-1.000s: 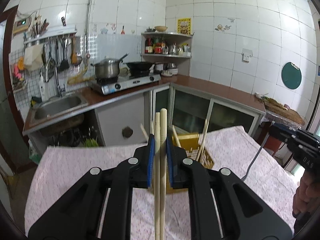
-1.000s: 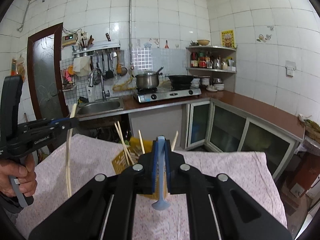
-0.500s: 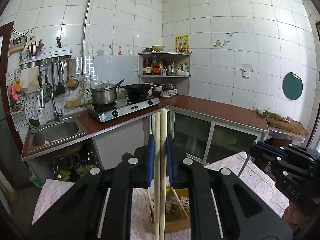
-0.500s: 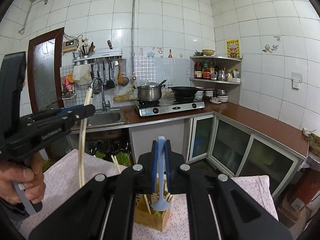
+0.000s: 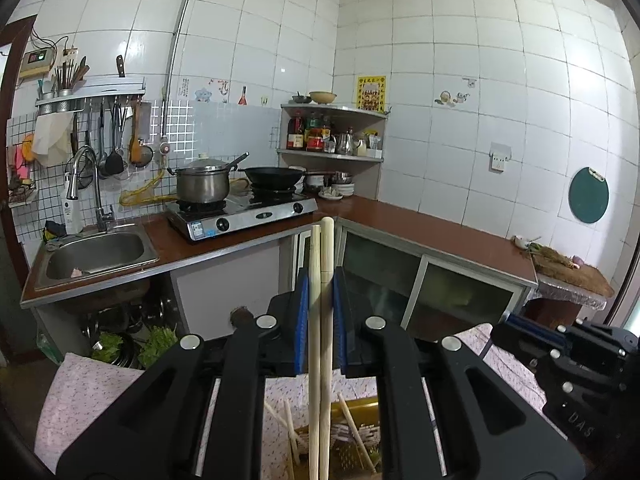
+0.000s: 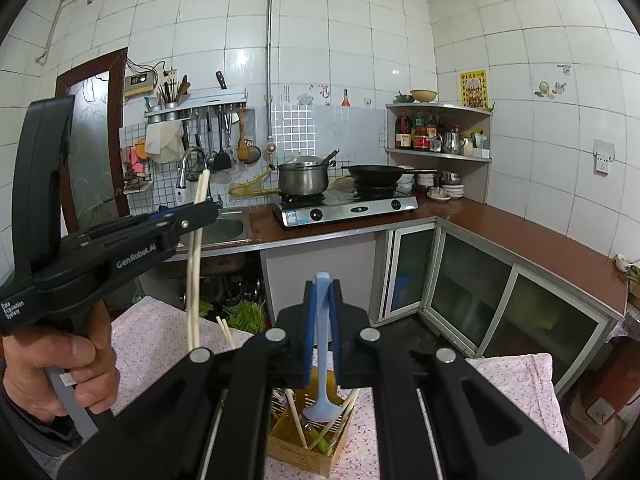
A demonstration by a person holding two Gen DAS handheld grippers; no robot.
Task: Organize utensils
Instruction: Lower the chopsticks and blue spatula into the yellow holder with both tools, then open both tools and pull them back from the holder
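air above yellow utensil box (image 6: 310, 446) crowded: chopsticks (image 6: 298, 420) lean out of it at angles, blue spoon (image 6: 321, 344) hangs over its mouth. pair of long chopsticks (image 5: 320, 320) stands upright over box from left tool (image 5: 320, 292). pink-clothed tabletop (image 6: 516, 380) right of box bare, open passage. left tool close at left flank.

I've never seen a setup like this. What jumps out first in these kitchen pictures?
Two black hand-held claws fill the foreground. The left claw pinches a pair of pale chopsticks upright, and the right claw grips a light blue spoon with its bowl hanging down. Below them a yellow utensil box with more chopsticks sits on a flowered tablecloth.
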